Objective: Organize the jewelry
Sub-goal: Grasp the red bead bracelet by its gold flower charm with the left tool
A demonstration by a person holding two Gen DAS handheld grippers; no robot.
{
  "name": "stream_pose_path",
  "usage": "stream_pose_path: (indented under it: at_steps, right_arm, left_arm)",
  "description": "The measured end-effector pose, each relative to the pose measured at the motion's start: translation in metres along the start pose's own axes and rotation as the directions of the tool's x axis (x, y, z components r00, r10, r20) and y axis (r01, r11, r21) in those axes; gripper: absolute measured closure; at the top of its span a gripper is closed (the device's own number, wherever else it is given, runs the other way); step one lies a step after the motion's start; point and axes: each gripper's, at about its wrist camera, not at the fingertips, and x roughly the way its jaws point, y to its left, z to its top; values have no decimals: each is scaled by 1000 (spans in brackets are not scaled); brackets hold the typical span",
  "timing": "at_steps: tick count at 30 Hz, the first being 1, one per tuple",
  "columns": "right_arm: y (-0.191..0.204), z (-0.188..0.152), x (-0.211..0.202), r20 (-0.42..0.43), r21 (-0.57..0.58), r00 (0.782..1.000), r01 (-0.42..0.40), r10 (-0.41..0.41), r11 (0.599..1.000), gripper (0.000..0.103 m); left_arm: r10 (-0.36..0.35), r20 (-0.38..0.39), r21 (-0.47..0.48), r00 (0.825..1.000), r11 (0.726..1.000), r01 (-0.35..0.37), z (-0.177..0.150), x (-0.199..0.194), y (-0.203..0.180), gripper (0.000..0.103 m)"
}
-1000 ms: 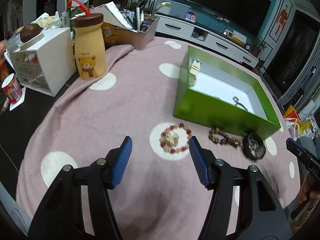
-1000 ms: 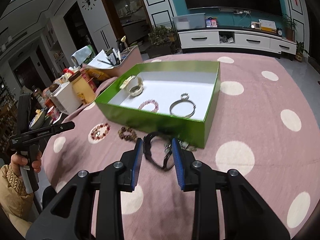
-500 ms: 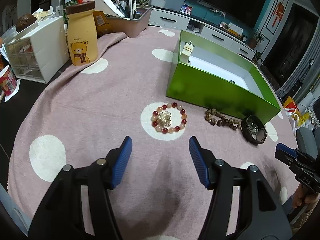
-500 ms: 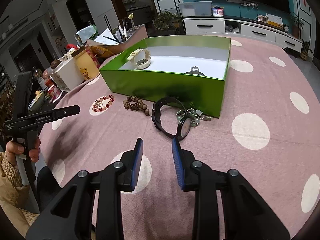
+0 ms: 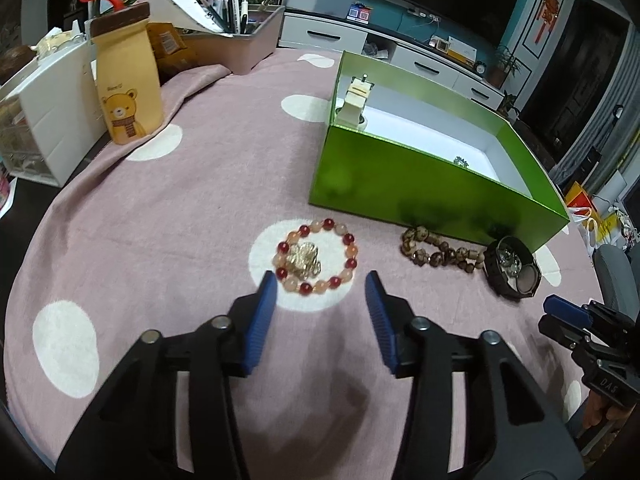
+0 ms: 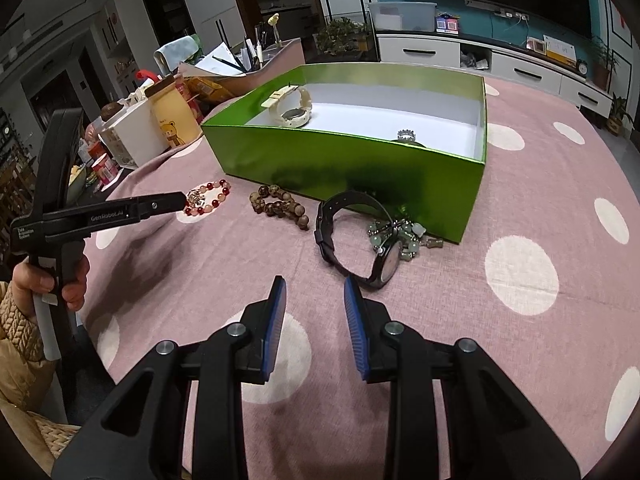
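While the left gripper (image 5: pixel 320 292) hangs just over the counter (image 5: pixel 168 216), its jaws stand wide apart with nothing in them. Right in front of them lies the red bead bracelet (image 5: pixel 315 262), flat on a white dot of the pink cloth. Past it sits the green box (image 5: pixel 432 196), and the brown bead bracelet (image 5: pixel 436 251) and the black watch (image 5: pixel 512 268) lie just beside the box wall. It looks like the step now is picking up the red bracelet. The next move probably needs the jaws to go down around one side of the ring and pinch it.

From the right wrist, the right gripper (image 6: pixel 314 300) is open too, only less wide, and holds nothing. The black watch stands on its side near the jaws, touching a green bead string (image 6: pixel 400 234). A white watch (image 6: pixel 291 110) and a silver ring (image 6: pixel 407 135) are already inside the box.
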Motion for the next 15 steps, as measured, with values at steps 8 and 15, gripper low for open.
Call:
stream_pose_path:
  at_steps: [8,15]
  right_arm:
    - [0,3,8,-5,-10,1000,4,-5,1000,73]
    - [0,6,15,-9,-16,1000,4,-5,1000,73]
  left_arm:
    - [25,7,46,1000,999,-25,12,13,-5,75]
    - [71,4,93,997,993,-71,16,25,-8,76]
